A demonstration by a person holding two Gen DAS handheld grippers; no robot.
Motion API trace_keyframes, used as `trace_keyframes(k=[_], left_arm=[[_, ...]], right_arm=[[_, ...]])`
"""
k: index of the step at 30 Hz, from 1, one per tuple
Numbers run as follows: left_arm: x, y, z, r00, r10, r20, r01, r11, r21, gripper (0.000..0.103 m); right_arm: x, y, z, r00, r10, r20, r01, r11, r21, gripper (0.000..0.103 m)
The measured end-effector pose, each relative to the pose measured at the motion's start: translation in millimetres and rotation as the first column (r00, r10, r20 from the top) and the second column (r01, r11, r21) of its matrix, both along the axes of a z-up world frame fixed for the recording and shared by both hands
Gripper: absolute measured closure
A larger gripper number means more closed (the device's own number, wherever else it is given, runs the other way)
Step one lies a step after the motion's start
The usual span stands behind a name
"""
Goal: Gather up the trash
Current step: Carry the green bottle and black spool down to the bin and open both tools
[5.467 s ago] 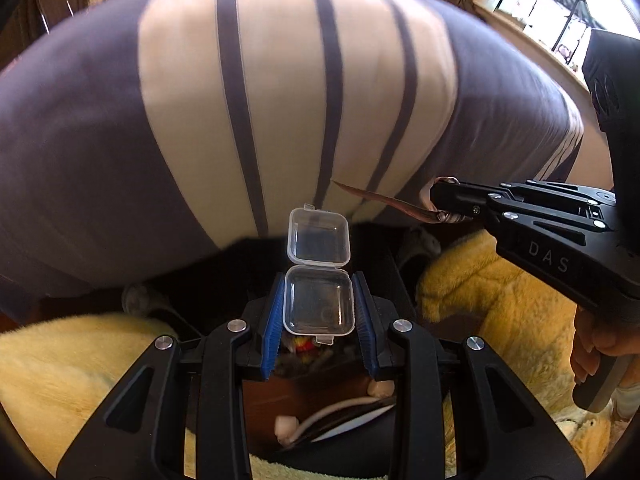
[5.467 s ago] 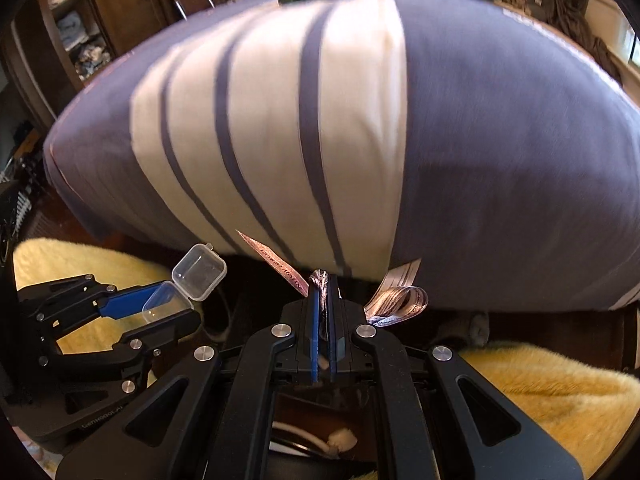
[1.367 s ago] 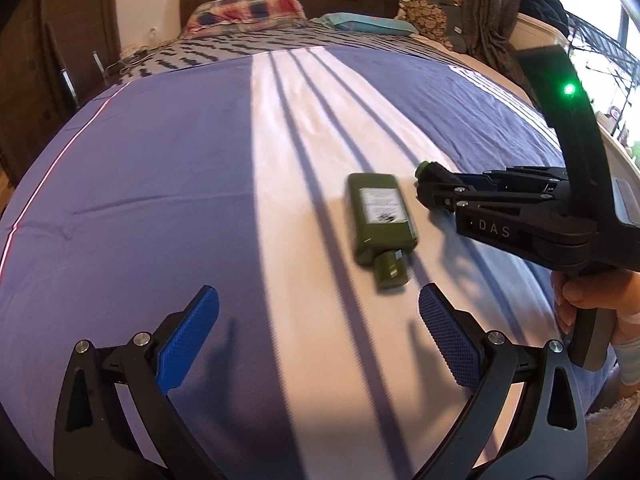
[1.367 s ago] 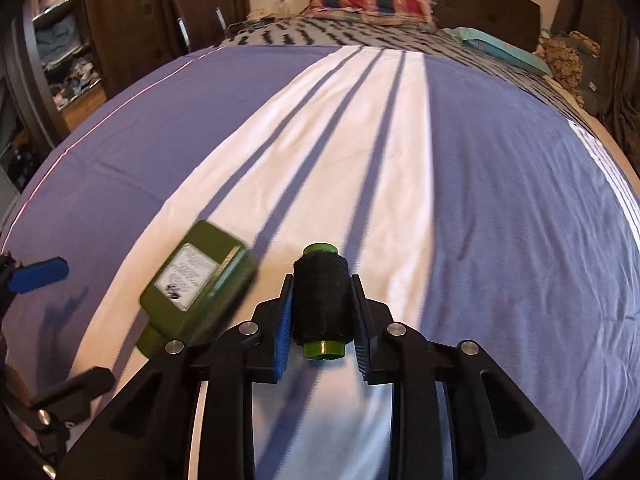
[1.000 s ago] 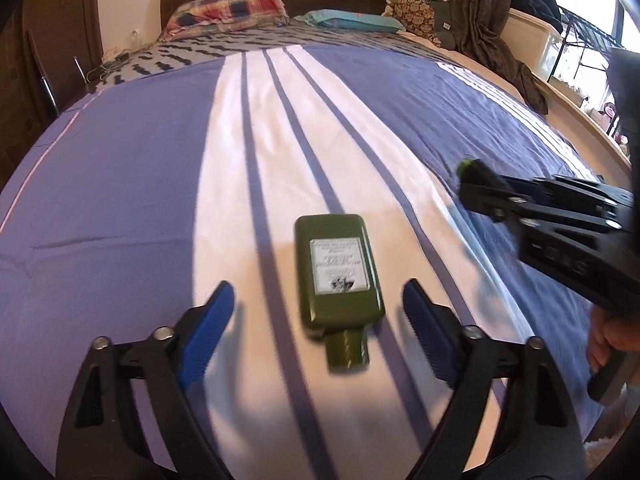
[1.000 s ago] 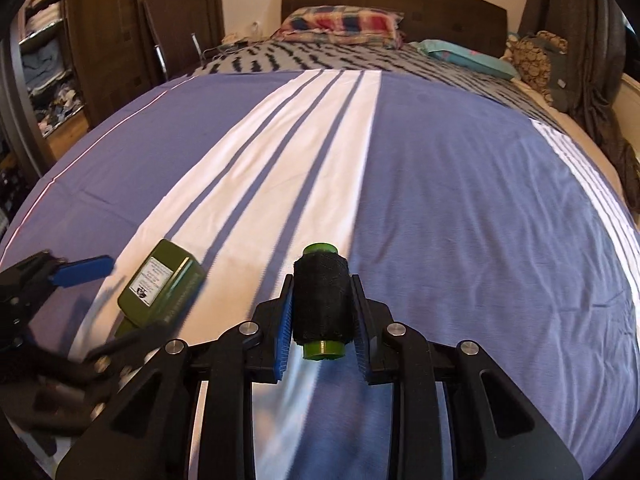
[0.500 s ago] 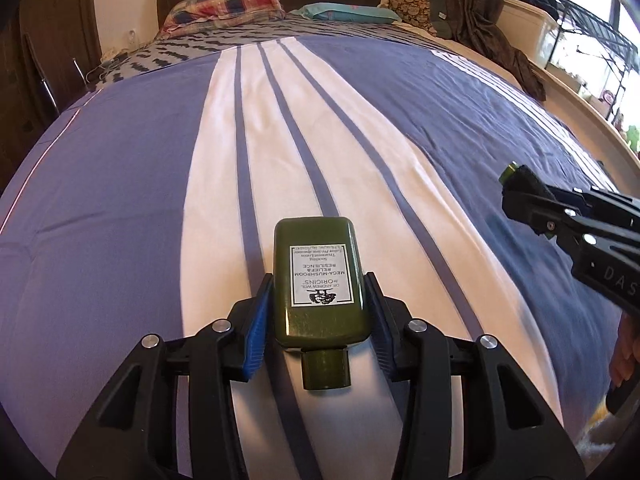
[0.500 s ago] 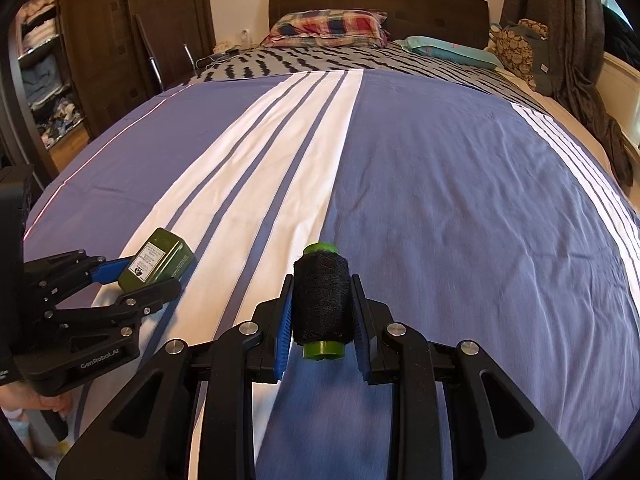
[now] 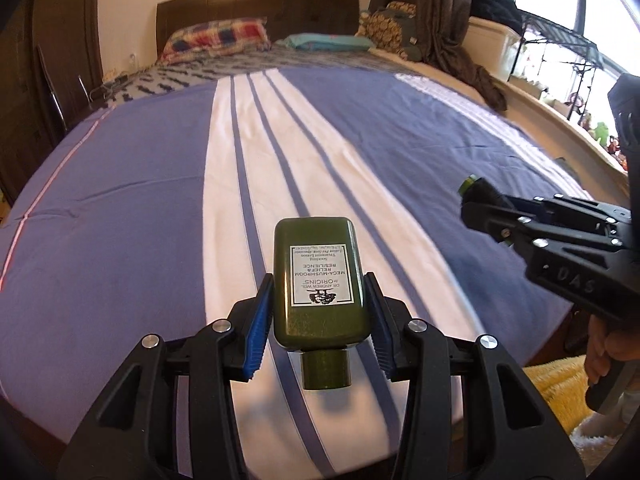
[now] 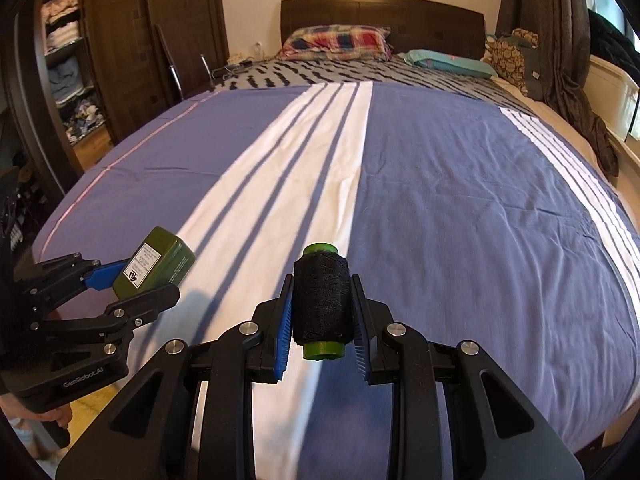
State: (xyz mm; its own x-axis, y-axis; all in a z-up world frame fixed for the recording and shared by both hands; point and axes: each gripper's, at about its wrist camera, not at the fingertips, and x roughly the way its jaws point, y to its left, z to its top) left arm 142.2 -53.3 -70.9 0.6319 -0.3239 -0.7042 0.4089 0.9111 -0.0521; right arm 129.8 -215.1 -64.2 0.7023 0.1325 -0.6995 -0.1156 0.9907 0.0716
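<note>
My left gripper (image 9: 319,312) is shut on a dark green flat bottle (image 9: 318,280) with a white label, cap toward the camera, held above the bed. The bottle also shows in the right wrist view (image 10: 154,262), in the left gripper (image 10: 132,280). My right gripper (image 10: 322,312) is shut on a spool of black thread (image 10: 322,300) with green ends, held above the bed. The right gripper (image 9: 480,212) shows at the right of the left wrist view, the spool's (image 9: 474,188) green tip poking out.
A bed with a purple and white striped cover (image 10: 440,200) fills both views. Pillows (image 10: 336,42) lie by the dark headboard. A dark wardrobe (image 10: 120,40) stands at the left. A yellow fluffy rug (image 9: 556,392) lies by the bed's near right corner.
My left gripper closed on the green bottle and lifted it off the bed. Both grippers have pulled back toward the foot of the bed. The right one still holds the spool.
</note>
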Motion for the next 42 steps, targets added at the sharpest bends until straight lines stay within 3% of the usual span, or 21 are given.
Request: trace_keyframes(k=[11, 21, 27, 35, 42], left_arm=[[-77, 9, 19, 0.998, -0.027, 0.064, 0.029, 0.999, -0.030, 0.061], [-126, 20, -3, 0.998, -0.029, 0.051, 0.031, 0.998, -0.047, 0.061], [-146, 26, -30, 1.000, -0.029, 0.003, 0.029, 0.998, -0.047, 0.061], [-158, 29, -93, 0.991, -0.031, -0.131, 0.028, 0.999, -0.020, 0.061], [-162, 29, -147, 0.968, -0.032, -0.250, 0.031, 0.999, -0.008, 0.061]], right_arm=[[-73, 17, 12, 0.998, -0.006, 0.064, 0.005, 1.000, 0.017, 0.076], [-130, 27, -6, 0.997, -0.009, 0.070, 0.007, 1.000, 0.026, 0.076], [-149, 28, -29, 0.999, -0.014, 0.032, 0.013, 1.000, 0.023, 0.076], [-155, 35, -99, 0.991, -0.002, -0.137, 0.007, 0.999, 0.033, 0.076], [-159, 37, -145, 0.970, -0.001, -0.245, 0.012, 0.999, 0.042, 0.076]])
